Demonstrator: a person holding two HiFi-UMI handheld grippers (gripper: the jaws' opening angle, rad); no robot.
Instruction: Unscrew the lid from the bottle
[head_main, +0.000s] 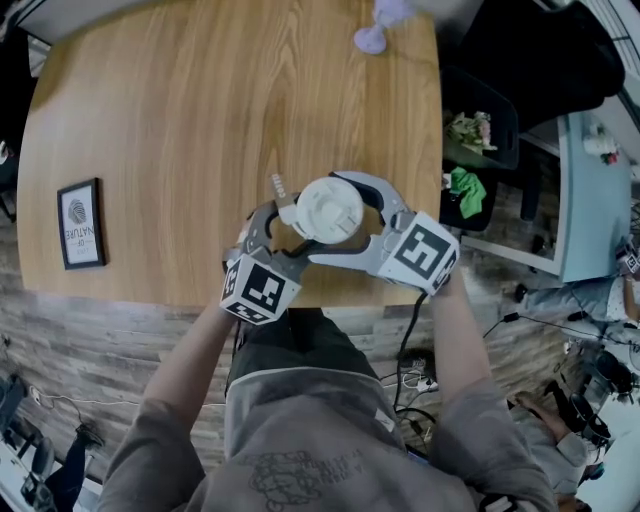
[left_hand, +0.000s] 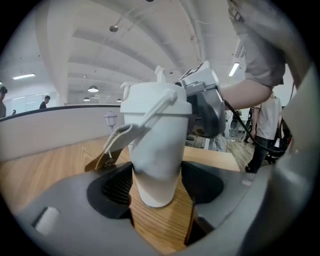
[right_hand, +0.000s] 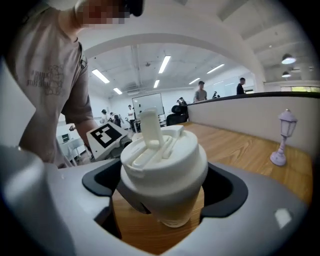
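Evidently the seven-o'clock left claw (left_hand: 157, 184) clamps the white plastic bottle (left_hand: 156, 147) steady so the four-o'clock right claw (right_hand: 162, 196), closed on its round lid (right_hand: 162, 161), can twist.

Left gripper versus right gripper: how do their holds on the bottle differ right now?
The left gripper clamps the bottle low on its body; the right gripper closes on the lid above. In the head view the left gripper comes from lower left, the right gripper from the right. Both are shut.
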